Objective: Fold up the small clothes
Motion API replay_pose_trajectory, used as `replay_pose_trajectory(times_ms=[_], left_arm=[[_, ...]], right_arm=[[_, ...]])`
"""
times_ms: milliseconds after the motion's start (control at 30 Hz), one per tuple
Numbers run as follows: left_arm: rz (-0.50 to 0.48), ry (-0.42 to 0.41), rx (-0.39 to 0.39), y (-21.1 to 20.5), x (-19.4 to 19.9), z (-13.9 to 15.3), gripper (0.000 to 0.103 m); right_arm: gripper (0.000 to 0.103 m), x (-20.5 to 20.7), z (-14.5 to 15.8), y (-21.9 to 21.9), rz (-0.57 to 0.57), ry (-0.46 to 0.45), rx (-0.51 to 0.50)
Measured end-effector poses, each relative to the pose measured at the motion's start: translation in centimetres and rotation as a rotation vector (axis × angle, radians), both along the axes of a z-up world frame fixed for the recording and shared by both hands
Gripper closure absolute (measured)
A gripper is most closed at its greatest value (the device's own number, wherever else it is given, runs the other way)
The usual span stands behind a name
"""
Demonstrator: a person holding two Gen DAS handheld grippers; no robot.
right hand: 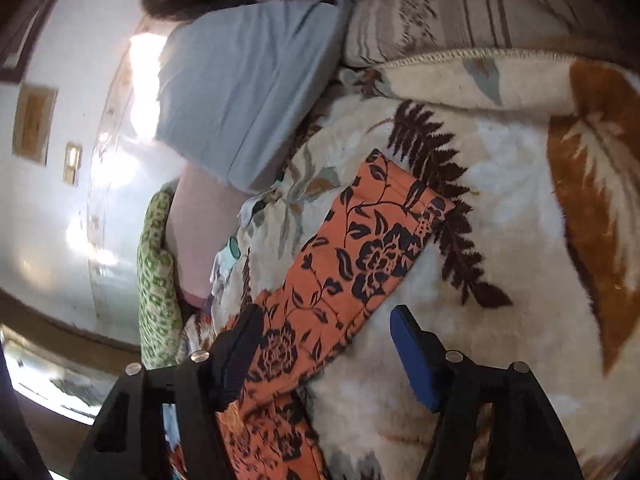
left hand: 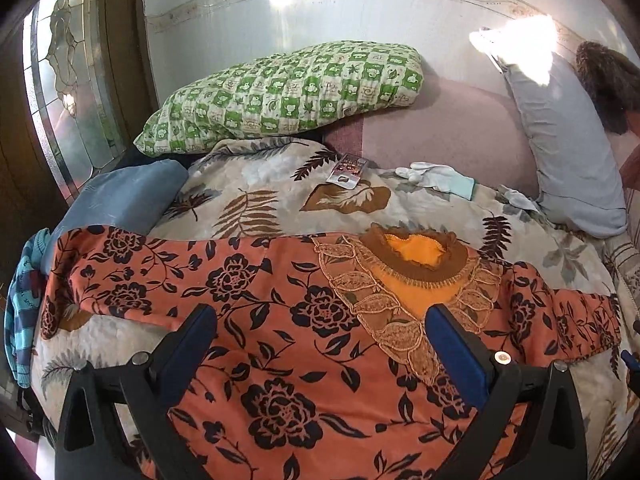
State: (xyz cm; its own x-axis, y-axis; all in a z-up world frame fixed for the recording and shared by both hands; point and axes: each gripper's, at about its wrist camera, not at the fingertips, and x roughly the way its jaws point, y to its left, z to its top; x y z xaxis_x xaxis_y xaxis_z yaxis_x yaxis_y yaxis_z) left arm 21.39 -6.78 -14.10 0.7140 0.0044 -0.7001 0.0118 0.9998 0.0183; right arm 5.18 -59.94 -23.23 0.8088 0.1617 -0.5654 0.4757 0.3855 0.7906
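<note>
Lying spread flat, front up, across the leaf-print blanket [left hand: 256, 196] on the bed: the orange floral top [left hand: 280, 340], both sleeves stretched outward, seemingly to prepare the folds. Hovering over its chest, just beside the lace neckline [left hand: 404, 280], the left tool [left hand: 320, 320], released and grasping nothing. Straddling the right sleeve [right hand: 360, 248] near its cuff, the right tool [right hand: 324, 344], jaws apart with cloth between them yet not pinched, likely lining up to bring that sleeve inward.
</note>
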Motion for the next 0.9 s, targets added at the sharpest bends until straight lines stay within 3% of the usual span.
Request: replay_pose_trajectory(times_ms=[67,200,333,400,433,467,500,633,767,900], left_arm=[[0.008,-0.011,0.005,0.0,1.2,-0.8,0.000],[0.044,-0.022,0.026,1.1,2.5,-2.5,0.000],[0.076,0.006,0.049,3.0,3.5,-3.7,0.000],[0.110,-0.014,0.052,4.3,3.9,-3.8,0.000],[0.127,-0.025,0.054,5.0,4.0,-3.7,0.000],[0.145,-0.036,0.053,5.8,4.2,-3.6,0.000],[0.166,-0.046,0.050,6.6,4.3,-3.3,0.000],[0.268,-0.066,0.006,10.7,4.5,-2.3,0.000],[0.393,-0.091,-0.034,15.5,4.3,-1.4,0.000],[0.514,-0.095,-0.072,20.6,3.9,-1.1,0.000]], right_arm=[[0.044,1.7,-1.6,-1.0,-0.051,0.062,-0.006],[0.047,4.5,-4.1,-2.6,-0.116,0.179,0.005],[0.048,5.7,-4.4,-3.2,-0.201,0.188,-0.021],[0.064,6.4,-4.2,-3.2,-0.218,0.195,-0.069],[0.085,6.6,-4.3,-3.1,-0.223,0.200,-0.073],[0.095,6.6,-4.5,-3.0,-0.226,0.183,-0.053],[0.095,6.5,-4.3,-2.8,-0.239,0.161,-0.047],[0.096,7.5,0.7,1.1,-0.179,0.099,-0.219],[0.096,10.5,6.9,7.8,-0.052,-0.042,-0.252],[0.096,14.2,12.5,18.1,0.122,-0.185,-0.267]])
